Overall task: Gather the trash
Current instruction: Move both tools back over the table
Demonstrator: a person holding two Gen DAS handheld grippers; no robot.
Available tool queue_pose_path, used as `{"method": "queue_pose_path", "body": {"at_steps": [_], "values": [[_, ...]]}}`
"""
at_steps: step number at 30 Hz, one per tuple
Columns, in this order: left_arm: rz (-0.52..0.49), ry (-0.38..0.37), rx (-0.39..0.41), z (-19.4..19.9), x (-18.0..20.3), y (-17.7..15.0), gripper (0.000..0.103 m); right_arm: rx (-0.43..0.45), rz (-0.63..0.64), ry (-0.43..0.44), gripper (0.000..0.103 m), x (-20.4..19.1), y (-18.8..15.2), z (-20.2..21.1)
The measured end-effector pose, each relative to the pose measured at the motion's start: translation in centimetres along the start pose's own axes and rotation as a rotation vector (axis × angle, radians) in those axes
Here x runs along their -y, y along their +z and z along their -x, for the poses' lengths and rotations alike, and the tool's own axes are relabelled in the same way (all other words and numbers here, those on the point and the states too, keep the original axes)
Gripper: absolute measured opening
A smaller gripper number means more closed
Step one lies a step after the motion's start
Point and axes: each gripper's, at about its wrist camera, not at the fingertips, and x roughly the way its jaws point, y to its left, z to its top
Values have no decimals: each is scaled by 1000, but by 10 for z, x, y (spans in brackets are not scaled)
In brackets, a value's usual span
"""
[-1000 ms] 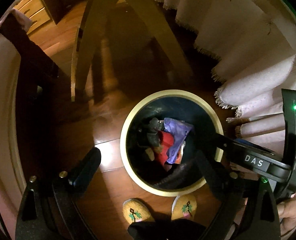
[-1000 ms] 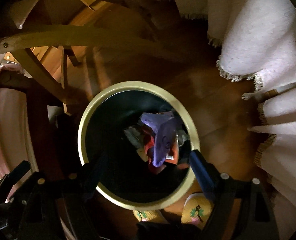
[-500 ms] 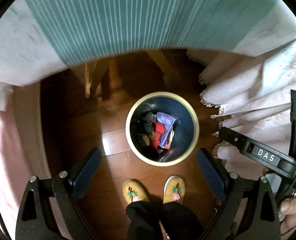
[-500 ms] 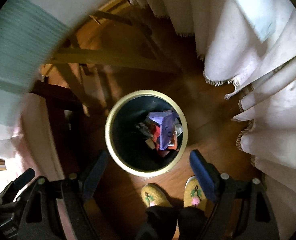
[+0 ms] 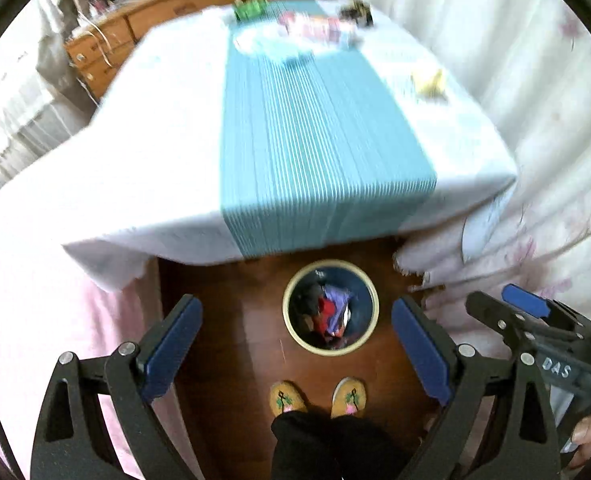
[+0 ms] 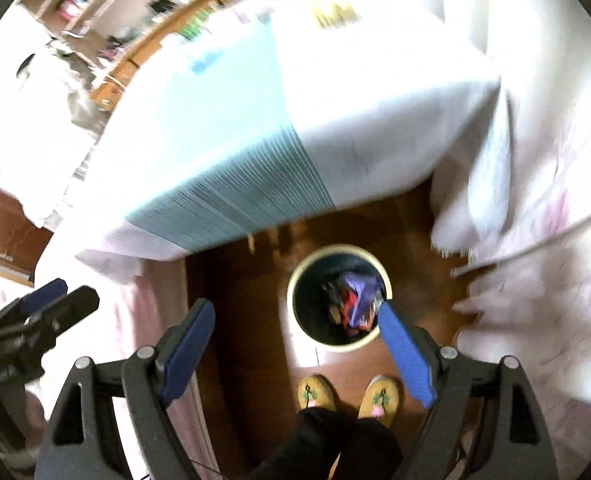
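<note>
A round bin with a cream rim stands on the wooden floor, holding purple and red trash. My left gripper is open and empty, high above the bin. My right gripper is open and empty too, also high above it. A yellow scrap lies on the table near its right edge. Pink wrappers lie blurred at the far end.
A table with a white cloth and a teal striped runner fills the upper view. White curtains hang on the right. My slippered feet stand just before the bin. A wooden dresser lines the back wall.
Both grippers have risen from just above the bin to above table height. The tabletop has come into view and the bin looks much smaller. Both stay open.
</note>
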Motion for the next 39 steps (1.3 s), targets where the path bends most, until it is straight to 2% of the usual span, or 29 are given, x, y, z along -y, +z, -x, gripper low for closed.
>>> {"method": "queue_pose_path", "body": {"at_steps": [4, 9, 15, 20, 22, 25, 30, 34, 39], "values": [[12, 33, 74, 52, -2, 23, 95, 72, 93, -3, 85, -22, 19, 39], [35, 56, 159, 98, -1, 45, 95, 158, 173, -8, 85, -38, 45, 73], [78, 44, 223, 120, -2, 65, 95, 239, 228, -8, 85, -46, 72, 95], [87, 83, 274, 129, -1, 81, 95, 266, 242, -28, 85, -44, 94, 102], [87, 93, 271, 126, -3, 89, 95, 270, 236, -43, 85, -40, 105, 101], [87, 58, 220, 108, -9, 105, 95, 267, 222, -53, 85, -35, 119, 94], [74, 39, 161, 70, -21, 133, 95, 255, 167, -85, 84, -26, 148, 74], [42, -5, 114, 31, -33, 170, 95, 200, 73, -99, 84, -14, 181, 39], [16, -64, 27, -24, -46, 219, 95, 128, -64, -160, 84, 4, 221, -12]]}}
